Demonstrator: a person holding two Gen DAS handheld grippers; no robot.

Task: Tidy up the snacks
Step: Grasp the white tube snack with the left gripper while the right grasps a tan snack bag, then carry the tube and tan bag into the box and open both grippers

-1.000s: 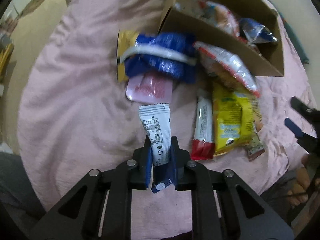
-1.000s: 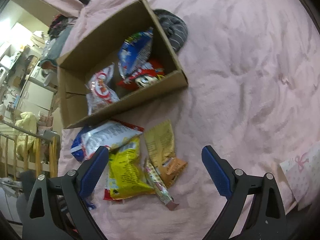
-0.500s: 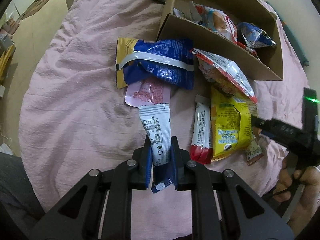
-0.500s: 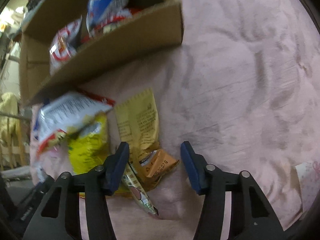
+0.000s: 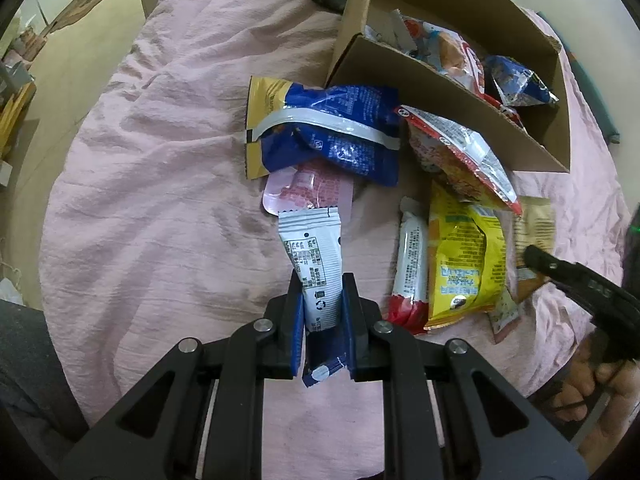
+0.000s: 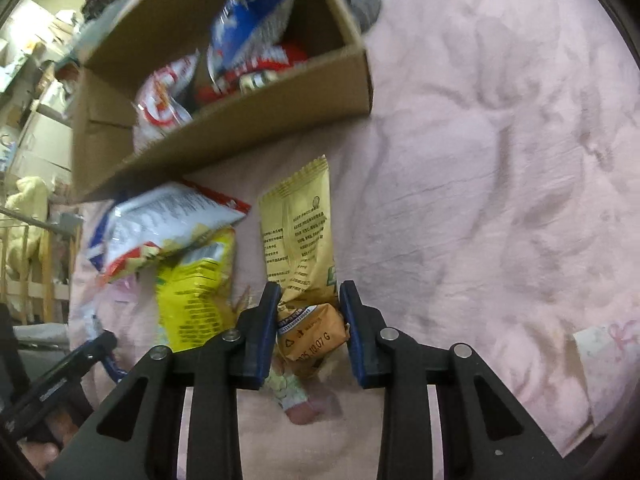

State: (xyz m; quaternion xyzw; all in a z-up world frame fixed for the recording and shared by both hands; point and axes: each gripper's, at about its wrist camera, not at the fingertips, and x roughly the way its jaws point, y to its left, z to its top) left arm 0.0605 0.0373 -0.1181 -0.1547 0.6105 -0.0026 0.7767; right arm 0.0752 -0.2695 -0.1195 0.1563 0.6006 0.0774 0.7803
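While the right gripper (image 6: 308, 320) was closing, its blue pads (image 6: 267, 320) had come from wide apart a second earlier to stand on either side of the crumpled lower end of the tan-gold snack packet (image 6: 298, 236); the left pad looked to touch the wrapper and the right one sat just beside it, so the pinch appeared not quite finished. That packet lay flat on the pink bedspread (image 6: 500, 160), at the right end of the loose pile, with the yellow snack bag (image 6: 192, 296) just beside it and a small pale wrapper (image 6: 288, 394) poking out beneath the jaws. In the same second the view had dropped from a wide look over the bed to a close one over this single packet. The left gripper (image 5: 322, 320) had not changed: it was clamped on the white sachet (image 5: 314, 256), whose dark blue end stuck out behind the pads, with its far end resting against the pink pouch (image 5: 308, 188). Beyond the pile the cardboard box (image 5: 416, 92) stood open with several bags already in it, near the far edge of the bedspread. Judging by this, both grippers would soon carry one snack each, and the box seemed the likely place for them, though at least five packets remained outside.
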